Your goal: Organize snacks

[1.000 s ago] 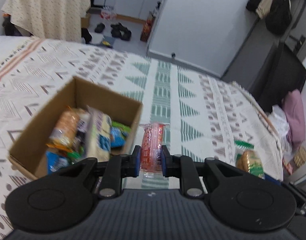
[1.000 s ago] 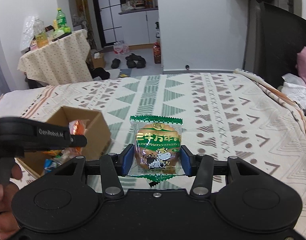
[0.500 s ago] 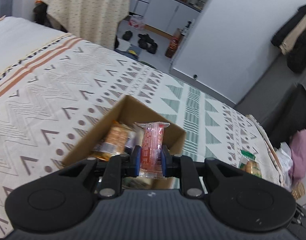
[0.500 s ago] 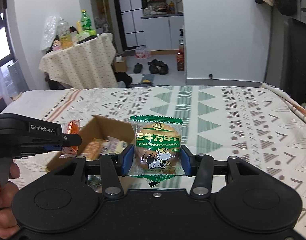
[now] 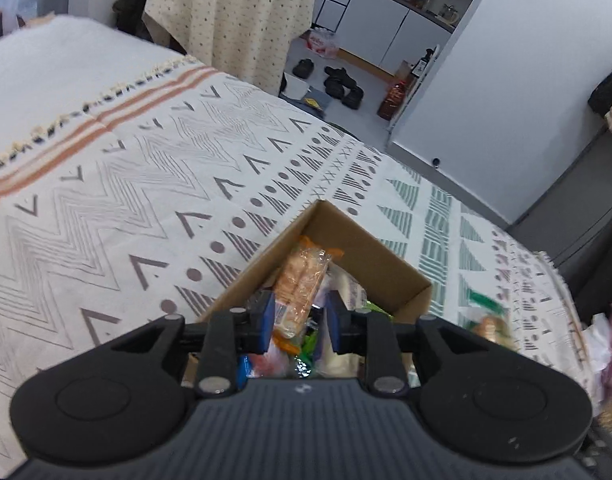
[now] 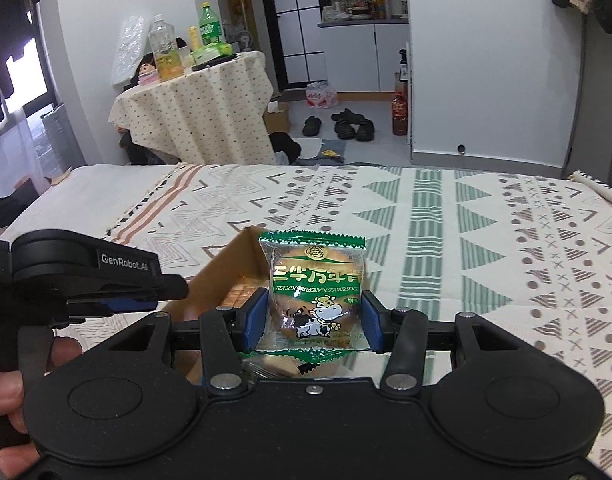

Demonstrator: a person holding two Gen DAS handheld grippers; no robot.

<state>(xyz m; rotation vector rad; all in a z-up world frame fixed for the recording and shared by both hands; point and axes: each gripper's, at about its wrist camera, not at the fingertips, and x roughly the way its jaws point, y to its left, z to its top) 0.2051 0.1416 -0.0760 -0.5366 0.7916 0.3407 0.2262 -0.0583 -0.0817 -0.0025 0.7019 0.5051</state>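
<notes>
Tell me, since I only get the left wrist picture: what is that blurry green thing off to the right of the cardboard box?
Observer: A green packet printed with a cartoon cow, clamped in the right gripper.
Operator: Who moves the gripper I look along?
Observer: A person's hand holds the left gripper by its handle. Its jaws are opening, and seen from the side nothing is gripped between them.
Operator: What stands on the dotted tablecloth at the back?
Observer: A green bottle and a clear bottle of yellow liquid, among other things.
</notes>
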